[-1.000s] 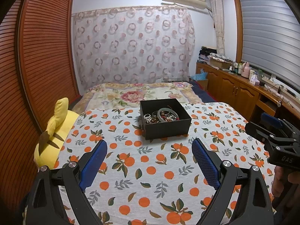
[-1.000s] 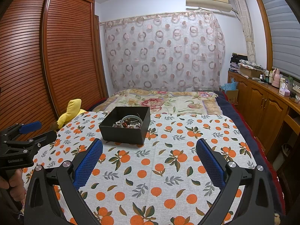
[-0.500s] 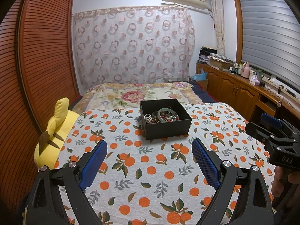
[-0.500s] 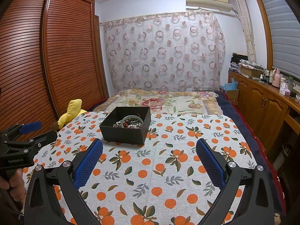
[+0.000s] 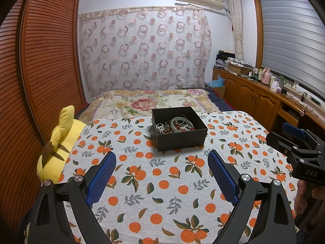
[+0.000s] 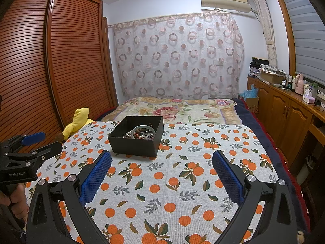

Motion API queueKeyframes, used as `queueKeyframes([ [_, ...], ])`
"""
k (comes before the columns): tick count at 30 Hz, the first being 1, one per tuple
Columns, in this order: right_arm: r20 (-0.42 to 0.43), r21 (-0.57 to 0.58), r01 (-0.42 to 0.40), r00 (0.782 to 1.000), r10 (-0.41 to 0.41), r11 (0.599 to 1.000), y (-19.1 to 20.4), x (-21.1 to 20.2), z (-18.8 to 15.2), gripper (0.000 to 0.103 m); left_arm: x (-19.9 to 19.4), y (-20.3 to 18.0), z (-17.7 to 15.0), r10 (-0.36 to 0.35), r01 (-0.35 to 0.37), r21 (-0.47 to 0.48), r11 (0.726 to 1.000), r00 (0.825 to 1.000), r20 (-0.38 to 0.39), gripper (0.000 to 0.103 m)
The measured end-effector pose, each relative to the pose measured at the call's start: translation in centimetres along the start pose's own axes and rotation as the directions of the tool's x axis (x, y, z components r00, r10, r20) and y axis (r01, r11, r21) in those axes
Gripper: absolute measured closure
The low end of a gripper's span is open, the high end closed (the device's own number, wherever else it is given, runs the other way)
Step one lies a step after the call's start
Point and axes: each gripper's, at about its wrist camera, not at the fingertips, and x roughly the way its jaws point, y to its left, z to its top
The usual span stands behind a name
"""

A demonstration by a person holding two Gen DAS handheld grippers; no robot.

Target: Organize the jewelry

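Bedroom w/ a bed; orange-print cloth [image 5: 162,185] covers the near part, floral blanket [image 5: 142,101] behind it. Black box [image 5: 179,129] sits on the cloth, center of the left wrist view, left of center in the right wrist view [image 6: 136,138]. Jewelry [image 5: 174,125] is piled inside it: beads plus a grey-green bangle [image 5: 181,123]. My left gripper [image 5: 162,163] is at bottom of frame, jaws wide apart, nothing betw. them, short of the box. My right gripper [image 6: 161,161] is likewise spread wide & empty. Yellow plush [image 5: 59,144] lies at the cloth's left edge. Wood cabinets [image 5: 254,99] are along the right.
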Motion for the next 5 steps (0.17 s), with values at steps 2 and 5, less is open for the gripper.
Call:
queueKeyframes([
  [2, 0.001, 0.001, -0.001, 1.000, 0.001, 1.000, -0.05, -0.04, 0.00, 0.003, -0.03, -0.02, 0.08, -0.001, 0.001, -0.001, 1.000, 1.000, 0.000, 0.015],
  [5, 0.000, 0.001, 0.000, 1.000, 0.000, 1.000, -0.05, -0.03, -0.02, 0.003, -0.03, -0.03, -0.01, -0.002, 0.002, 0.000, 1.000, 1.000, 0.001, 0.015],
])
